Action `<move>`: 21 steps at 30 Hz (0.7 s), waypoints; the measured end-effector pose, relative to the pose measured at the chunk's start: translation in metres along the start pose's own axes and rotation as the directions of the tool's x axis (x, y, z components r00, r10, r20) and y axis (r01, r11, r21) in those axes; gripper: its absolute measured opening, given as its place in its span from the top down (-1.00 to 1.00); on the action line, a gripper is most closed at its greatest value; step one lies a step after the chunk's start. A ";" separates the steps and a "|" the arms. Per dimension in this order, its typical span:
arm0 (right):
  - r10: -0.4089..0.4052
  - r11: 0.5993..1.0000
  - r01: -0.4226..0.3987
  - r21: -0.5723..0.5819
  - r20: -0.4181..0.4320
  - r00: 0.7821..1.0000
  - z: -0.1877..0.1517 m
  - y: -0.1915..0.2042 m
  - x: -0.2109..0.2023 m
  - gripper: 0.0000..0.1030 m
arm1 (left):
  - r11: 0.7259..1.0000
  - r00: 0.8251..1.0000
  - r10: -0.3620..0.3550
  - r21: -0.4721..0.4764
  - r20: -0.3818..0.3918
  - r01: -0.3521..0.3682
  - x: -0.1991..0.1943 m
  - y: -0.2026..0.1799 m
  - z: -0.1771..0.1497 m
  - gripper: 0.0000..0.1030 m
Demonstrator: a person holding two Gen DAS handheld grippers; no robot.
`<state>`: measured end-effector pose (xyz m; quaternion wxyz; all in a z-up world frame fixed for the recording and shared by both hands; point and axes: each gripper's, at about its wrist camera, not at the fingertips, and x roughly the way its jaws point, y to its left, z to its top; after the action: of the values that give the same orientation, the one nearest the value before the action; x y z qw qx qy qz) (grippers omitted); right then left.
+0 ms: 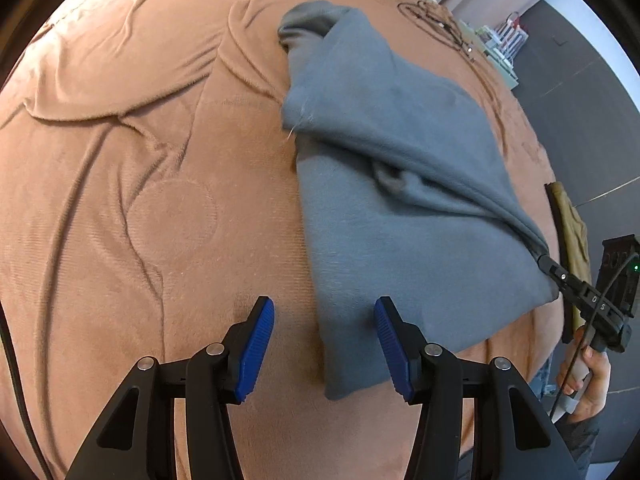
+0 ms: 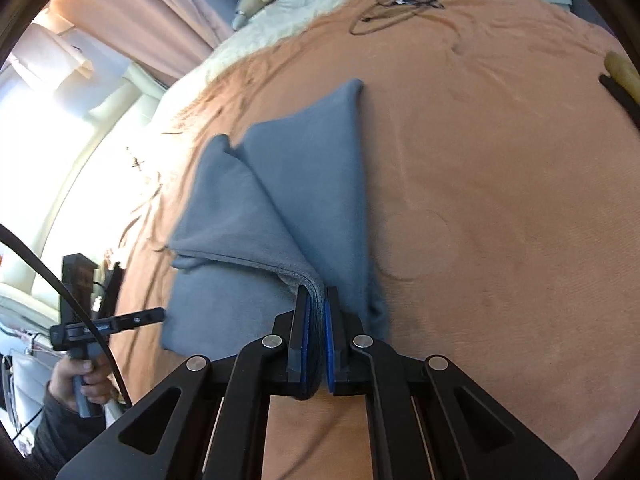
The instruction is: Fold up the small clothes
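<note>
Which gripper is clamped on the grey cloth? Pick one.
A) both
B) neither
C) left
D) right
D: the right gripper is shut on a bunched edge of the cloth, while the left gripper stands open with one finger over the cloth's corner, holding nothing.

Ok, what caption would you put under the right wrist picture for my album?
Right gripper clamped on a lifted fold of the grey cloth above the orange blanket.
</note>
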<state>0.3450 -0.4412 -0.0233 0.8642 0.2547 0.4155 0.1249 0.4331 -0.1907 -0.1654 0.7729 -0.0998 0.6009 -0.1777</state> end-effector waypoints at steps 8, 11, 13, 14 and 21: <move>-0.202 0.975 0.196 -0.108 -0.050 0.978 -0.003 0.021 0.007 -0.13 | 0.999 0.999 -0.038 -0.024 0.013 0.038 0.011 0.008 -0.003 0.03; -0.241 0.953 0.238 -0.187 0.006 0.970 0.002 0.051 0.000 -0.40 | 0.996 0.997 -0.071 -0.053 0.030 0.073 0.008 0.015 0.001 0.12; -0.256 0.932 0.257 -0.256 0.035 0.966 0.006 0.076 0.000 -0.40 | 0.993 0.995 -0.095 -0.070 0.039 0.098 0.008 0.019 0.002 0.18; -0.255 0.926 0.257 -0.278 0.043 0.966 0.004 0.082 0.001 -0.40 | 0.991 0.994 -0.105 -0.076 0.041 0.108 0.008 0.020 0.002 0.20; -0.263 0.810 0.242 -0.535 0.037 0.964 0.000 0.159 0.039 -0.25 | 0.961 0.972 -0.227 -0.151 0.058 0.233 0.005 0.044 0.001 0.49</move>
<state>0.3687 -0.2915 0.0382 0.9014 -0.0560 0.4108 0.1248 0.4414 -0.1525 -0.1858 0.7488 -0.2327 0.5817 -0.2165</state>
